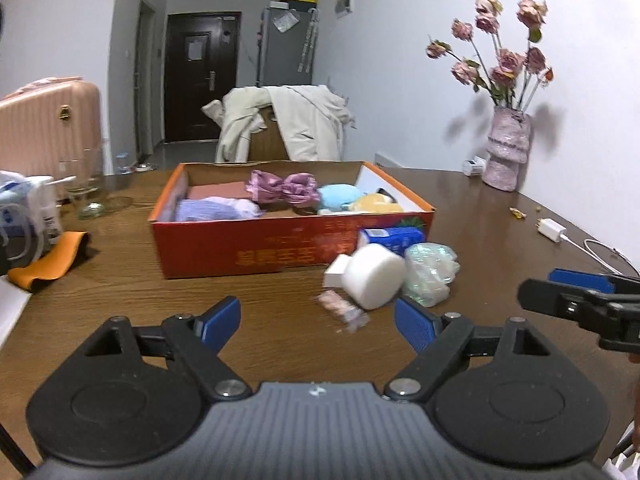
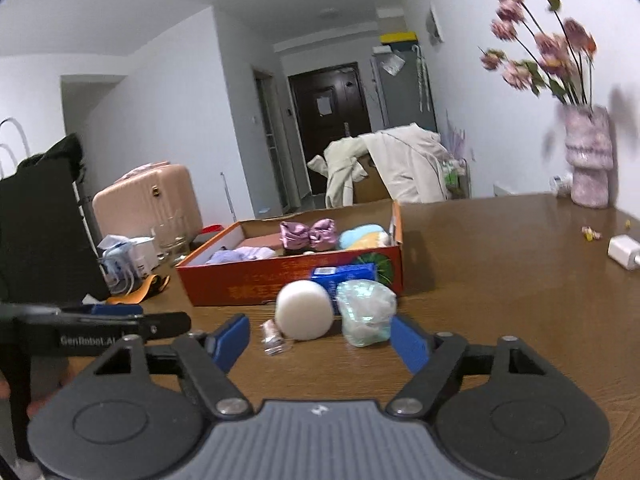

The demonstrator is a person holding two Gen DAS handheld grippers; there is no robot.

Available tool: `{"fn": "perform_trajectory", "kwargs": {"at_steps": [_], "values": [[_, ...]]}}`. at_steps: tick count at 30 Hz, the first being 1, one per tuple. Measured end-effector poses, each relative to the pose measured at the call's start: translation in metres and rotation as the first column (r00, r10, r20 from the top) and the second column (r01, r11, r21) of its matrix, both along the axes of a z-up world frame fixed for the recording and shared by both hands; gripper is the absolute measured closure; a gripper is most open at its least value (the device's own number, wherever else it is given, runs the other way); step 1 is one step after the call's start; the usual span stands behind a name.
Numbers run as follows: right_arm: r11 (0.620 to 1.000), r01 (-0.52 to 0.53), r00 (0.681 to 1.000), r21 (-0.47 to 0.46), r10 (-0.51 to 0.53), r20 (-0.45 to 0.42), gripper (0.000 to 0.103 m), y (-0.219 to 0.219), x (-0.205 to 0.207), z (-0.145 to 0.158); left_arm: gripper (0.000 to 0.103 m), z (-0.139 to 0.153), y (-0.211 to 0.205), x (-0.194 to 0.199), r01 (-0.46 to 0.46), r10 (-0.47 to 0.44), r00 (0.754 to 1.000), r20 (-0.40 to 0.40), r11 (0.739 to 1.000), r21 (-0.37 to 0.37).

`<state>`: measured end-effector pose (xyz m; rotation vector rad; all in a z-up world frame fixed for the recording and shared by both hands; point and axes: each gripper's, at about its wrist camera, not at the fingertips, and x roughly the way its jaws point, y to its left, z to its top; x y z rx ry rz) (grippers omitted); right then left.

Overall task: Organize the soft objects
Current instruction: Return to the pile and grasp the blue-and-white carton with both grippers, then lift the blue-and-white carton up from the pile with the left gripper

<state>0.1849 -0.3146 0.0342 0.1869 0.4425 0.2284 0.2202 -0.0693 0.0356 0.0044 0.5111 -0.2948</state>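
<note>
On the tabletop point(image 1: 280, 340) a box point(image 1: 256, 248) holds soft things (a bow point(image 1: 284, 188) among them); before it lie a sponge point(image 1: 374, 276) and, to its right, a bag point(image 1: 430, 276).

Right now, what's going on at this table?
A person is sorting soft things into an orange cardboard box on the brown wooden table. A purple satin bow and plush toys already lie inside. Both the left gripper and the right gripper are open and empty, facing the round white sponge and the clear bagged bundle outside the box.
</note>
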Motion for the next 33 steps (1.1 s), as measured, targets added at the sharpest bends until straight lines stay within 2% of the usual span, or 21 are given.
{"fn": "perform_trajectory", "kwargs": {"at_steps": [8, 11, 13, 16, 18, 21, 23, 25, 29, 33], "values": [[1.0, 0.013, 0.999, 0.012, -0.012, -0.037, 0.039, -0.018, 0.059, -0.011, 0.02, -0.019, -0.033, 0.041, 0.05, -0.049, 0.998, -0.027, 0.999, 0.005], [1.0, 0.004, 0.999, 0.021, -0.003, -0.045, 0.041, -0.023, 0.087, -0.014, 0.03, -0.019, -0.038, 0.061, 0.071, -0.072, 0.997, -0.037, 0.997, -0.034], [0.999, -0.002, 0.998, 0.045, 0.004, -0.057, 0.042, -0.026, 0.106, -0.016, 0.043, -0.016, -0.042, 0.082, 0.091, -0.096, 0.994, -0.054, 0.992, -0.085], [0.993, -0.018, 0.995, 0.119, 0.029, -0.092, 0.05, -0.034, 0.139, -0.021, 0.057, -0.015, -0.048, 0.117, 0.083, -0.099, 0.989, -0.108, 0.986, -0.143], [0.987, -0.021, 0.992, 0.161, 0.04, -0.12, 0.053, -0.038, 0.16, -0.026, 0.062, -0.018, -0.048, 0.134, 0.077, -0.106, 0.985, -0.138, 0.977, -0.2], [0.97, -0.034, 0.986, 0.24, 0.073, -0.152, 0.064, -0.042, 0.181, -0.039, 0.071, -0.029, -0.048, 0.153, 0.059, -0.113, 0.973, -0.2, 0.964, -0.261], [0.948, -0.054, 0.98, 0.313, 0.111, -0.168, 0.069, -0.045, 0.188, -0.05, 0.078, -0.035, -0.049, 0.16, 0.064, -0.132, 0.965, -0.225, 0.956, -0.285], [0.932, -0.061, 0.975, 0.357, 0.132, -0.179, 0.072, -0.046, 0.191, -0.06, 0.079, -0.038, -0.049, 0.165, 0.062, -0.139, 0.963, -0.231, 0.947, -0.314], [0.937, -0.066, 0.986, 0.342, 0.114, -0.122, 0.082, -0.047, 0.183, -0.052, 0.08, -0.034, -0.047, 0.161, 0.064, -0.148, 0.961, -0.232, 0.94, -0.335], [0.954, -0.111, 0.993, 0.28, 0.121, -0.017, 0.082, -0.037, 0.151, -0.018, 0.08, -0.003, -0.04, 0.128, 0.101, -0.16, 0.975, -0.154, 0.938, -0.331]]}}
